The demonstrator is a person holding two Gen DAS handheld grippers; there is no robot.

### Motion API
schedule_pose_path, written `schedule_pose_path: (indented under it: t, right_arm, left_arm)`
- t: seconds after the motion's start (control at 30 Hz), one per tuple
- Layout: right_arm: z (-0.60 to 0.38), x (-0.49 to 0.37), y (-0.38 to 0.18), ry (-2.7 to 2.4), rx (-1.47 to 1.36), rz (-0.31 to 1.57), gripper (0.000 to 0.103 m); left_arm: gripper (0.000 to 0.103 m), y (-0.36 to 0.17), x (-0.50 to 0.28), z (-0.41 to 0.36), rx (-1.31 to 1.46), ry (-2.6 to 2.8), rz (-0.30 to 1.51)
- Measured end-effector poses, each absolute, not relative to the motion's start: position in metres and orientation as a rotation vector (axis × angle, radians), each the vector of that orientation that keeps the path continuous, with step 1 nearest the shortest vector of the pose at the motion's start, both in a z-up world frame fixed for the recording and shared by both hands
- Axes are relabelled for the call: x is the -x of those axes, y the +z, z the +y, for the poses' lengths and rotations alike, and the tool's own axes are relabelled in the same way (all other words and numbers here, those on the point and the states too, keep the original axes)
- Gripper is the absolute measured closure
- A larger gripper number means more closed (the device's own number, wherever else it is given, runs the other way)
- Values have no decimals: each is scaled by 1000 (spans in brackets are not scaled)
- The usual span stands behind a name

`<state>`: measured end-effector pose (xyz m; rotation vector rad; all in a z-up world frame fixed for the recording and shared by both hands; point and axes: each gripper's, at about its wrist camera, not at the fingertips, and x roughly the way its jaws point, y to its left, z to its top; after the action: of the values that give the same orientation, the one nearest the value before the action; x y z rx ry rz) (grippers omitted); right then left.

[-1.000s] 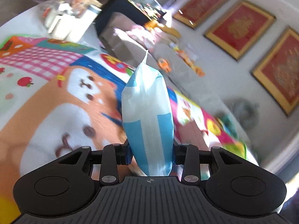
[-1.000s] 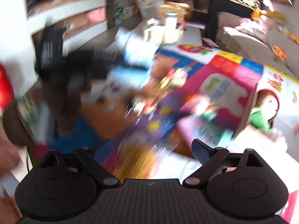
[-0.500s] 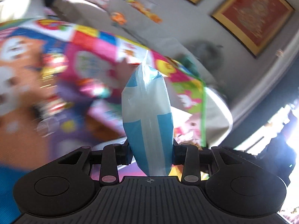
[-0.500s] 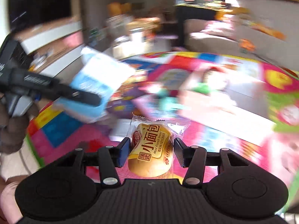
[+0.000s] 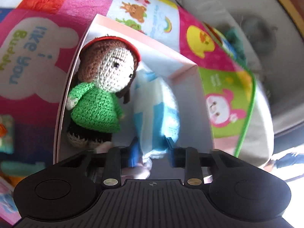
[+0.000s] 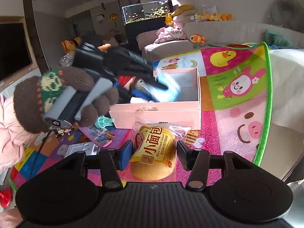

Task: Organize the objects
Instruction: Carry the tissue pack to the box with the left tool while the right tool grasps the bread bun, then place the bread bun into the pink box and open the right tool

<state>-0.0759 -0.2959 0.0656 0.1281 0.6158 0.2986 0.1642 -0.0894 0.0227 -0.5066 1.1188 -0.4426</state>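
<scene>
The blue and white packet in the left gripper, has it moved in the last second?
Yes. The blue and white packet has come down into the pink box, beside the crochet doll.

Brown knit glove [image 6: 40, 102] (green-cream pattern), pink sleeve [image 6: 11, 131], black ribbed gripper body [image 6: 152, 205].

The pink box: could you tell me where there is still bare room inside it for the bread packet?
The pink box is crowded on its left by the crocheted doll and the blue-white pack. Bare floor remains between the pack and the right wall.
</scene>
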Motion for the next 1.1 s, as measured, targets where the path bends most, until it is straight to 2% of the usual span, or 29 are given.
schedule_pose_path:
  t: [0.13,0.3,0.47,0.6,0.73,1.07,1.1]
  right_arm:
    - [-305,71,61,280,-152,613,52]
    - [-306,59,70,273,-164,567,52]
    - [-293,17,92,237,-95,482,52]
    - [-266,-43,93,162,54,478,52]
    - [-252,-97,67,167,69,677,54]
    - [-261,-91,60,172,-71,701,51]
    - [-263,-87,62,182,-88,700,46]
  left_arm:
    - [71,41,-143,-73,442,-456,1056]
    - [71,75,-90,-31,466,-547,817]
    - [71,76,-23,-2,272,-476,630]
    - [71,60,13,28,264,-444,611]
    - [71,44,32,50,300,-443,637]
    - [71,19,41,59,300,-491,649]
    - [71,20,43,60,303,-495,641]
